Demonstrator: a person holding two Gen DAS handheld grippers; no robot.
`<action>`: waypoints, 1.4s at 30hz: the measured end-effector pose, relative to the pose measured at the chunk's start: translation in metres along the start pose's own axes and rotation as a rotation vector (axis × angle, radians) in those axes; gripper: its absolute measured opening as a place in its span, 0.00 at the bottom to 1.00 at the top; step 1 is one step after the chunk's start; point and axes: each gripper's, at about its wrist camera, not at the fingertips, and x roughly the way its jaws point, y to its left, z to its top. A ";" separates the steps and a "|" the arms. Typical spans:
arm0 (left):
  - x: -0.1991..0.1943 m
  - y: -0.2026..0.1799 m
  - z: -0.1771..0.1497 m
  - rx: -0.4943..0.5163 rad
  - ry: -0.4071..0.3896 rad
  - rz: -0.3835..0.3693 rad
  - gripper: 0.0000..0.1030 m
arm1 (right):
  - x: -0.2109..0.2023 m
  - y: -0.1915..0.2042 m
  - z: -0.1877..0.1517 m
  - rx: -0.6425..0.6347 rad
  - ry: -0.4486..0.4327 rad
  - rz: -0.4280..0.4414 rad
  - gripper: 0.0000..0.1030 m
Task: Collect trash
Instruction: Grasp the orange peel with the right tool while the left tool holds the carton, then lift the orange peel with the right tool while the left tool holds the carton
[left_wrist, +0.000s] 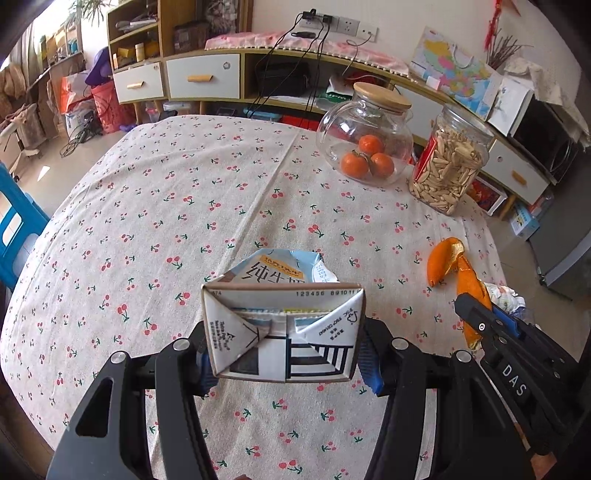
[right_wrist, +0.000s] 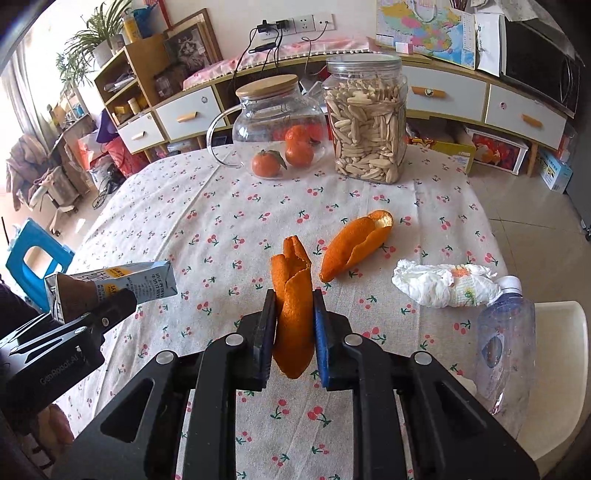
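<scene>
1. The left tongs (left_wrist: 284, 354) are closed on a crushed milk carton (left_wrist: 282, 332), one blue pad pressing each side of its folded base; the carton is held above the near part of the tabletop (left_wrist: 166, 206), which is covered by a cherry-print cloth.
2. The right tongs (right_wrist: 294, 334) grip a strip of orange peel (right_wrist: 293, 314) upright between their pads, with both ends sticking out beyond them; it is lifted off the cloth.
3. In the right wrist view the left tongs and their carton (right_wrist: 122, 284) hang over the tabletop's left edge, well apart from the held peel.
4. A second, curled piece of orange peel (right_wrist: 354, 243) lies on the tabletop just beyond the right tongs, near the middle and toward the right edge.
5. A crumpled white tissue (right_wrist: 439, 284) lies at the right edge, touching the cap end of a squashed clear plastic bottle (right_wrist: 506, 339) that lies at the near right corner.
6. Along the far edge stand a glass teapot (right_wrist: 277, 122) with a wooden lid, holding tangerines (right_wrist: 299, 151), and just beside it a clear jar of seeds (right_wrist: 365, 122).
7. A blue stool (right_wrist: 33, 266) stands on the floor off the left edge.
</scene>
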 end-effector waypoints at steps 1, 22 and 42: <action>-0.002 0.000 0.001 0.000 -0.007 -0.002 0.56 | -0.002 0.001 0.000 0.000 -0.007 0.001 0.17; -0.019 -0.042 0.001 0.043 -0.043 -0.053 0.56 | -0.033 -0.026 -0.001 -0.006 -0.067 -0.060 0.17; -0.037 -0.112 -0.011 0.128 -0.063 -0.141 0.56 | -0.086 -0.089 -0.015 0.036 -0.120 -0.177 0.17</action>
